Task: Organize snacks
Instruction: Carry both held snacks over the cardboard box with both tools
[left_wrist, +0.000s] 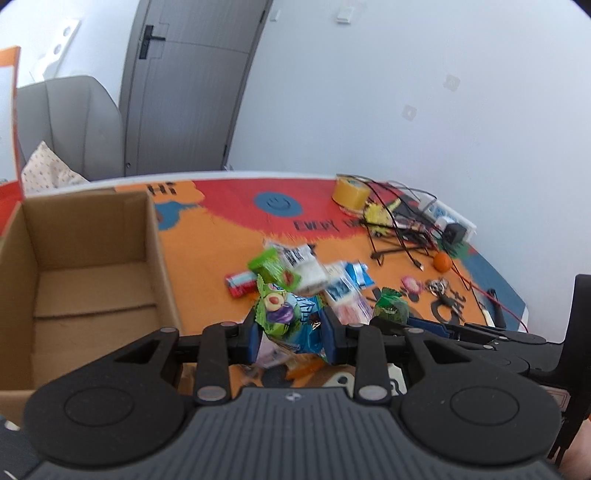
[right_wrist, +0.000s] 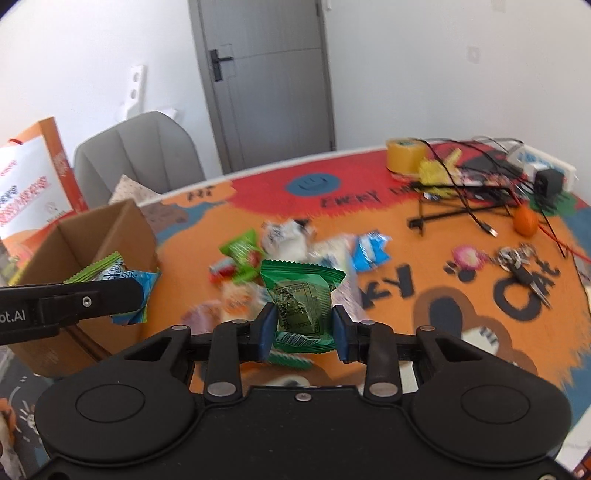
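Observation:
My left gripper (left_wrist: 291, 332) is shut on a blue and green snack packet (left_wrist: 286, 317), held above the table. The same gripper (right_wrist: 142, 295) shows from the side in the right wrist view, with that blue and green packet (right_wrist: 120, 282) beside the cardboard box (right_wrist: 107, 236). My right gripper (right_wrist: 303, 328) is shut on a dark green snack packet (right_wrist: 301, 295); this green packet (left_wrist: 391, 306) also shows at the right of the left wrist view. A pile of loose snacks (left_wrist: 314, 273) lies on the orange mat, and these snacks (right_wrist: 295, 243) are blurred. The open cardboard box (left_wrist: 85, 280) stands left, nothing visible inside.
At the far right of the table lie a yellow tape roll (right_wrist: 404, 155), tangled cables (right_wrist: 476, 192), a power strip (right_wrist: 546, 170), an orange ball (right_wrist: 526, 219) and keys (right_wrist: 517, 258). A grey chair (right_wrist: 144, 151) and an orange paper bag (right_wrist: 33, 177) stand behind the box.

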